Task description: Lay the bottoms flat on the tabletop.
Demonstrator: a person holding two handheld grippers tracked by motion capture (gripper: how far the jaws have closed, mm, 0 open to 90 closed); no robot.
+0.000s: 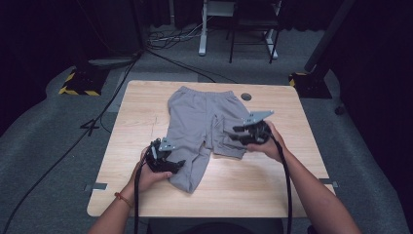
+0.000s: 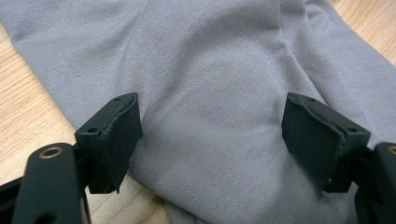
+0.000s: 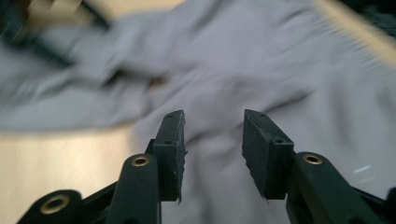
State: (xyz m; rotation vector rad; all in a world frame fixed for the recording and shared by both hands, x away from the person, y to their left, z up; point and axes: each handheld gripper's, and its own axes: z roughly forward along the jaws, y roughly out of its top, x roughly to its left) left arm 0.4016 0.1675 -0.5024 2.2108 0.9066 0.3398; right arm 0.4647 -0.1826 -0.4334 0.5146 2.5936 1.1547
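I count one pair of grey shorts, one wooden table, and two grippers, one in each of my hands. The shorts lie spread flat across the middle of the table, waistband at the far side, two legs pointing back toward me; one leg runs longer toward the near edge and the other ends short, under my right hand.

My left gripper sits at the near end of the long leg, beside its left edge. In the left gripper view its jaws stand wide apart, with grey cloth bulging up between the two pads, not pinched; bare wood shows at the left.

My right gripper hovers at the short leg's hem. In the right gripper view, which is blurred, its jaws are parted to a moderate gap, gripping nothing, with the cloth lying beyond and below them.
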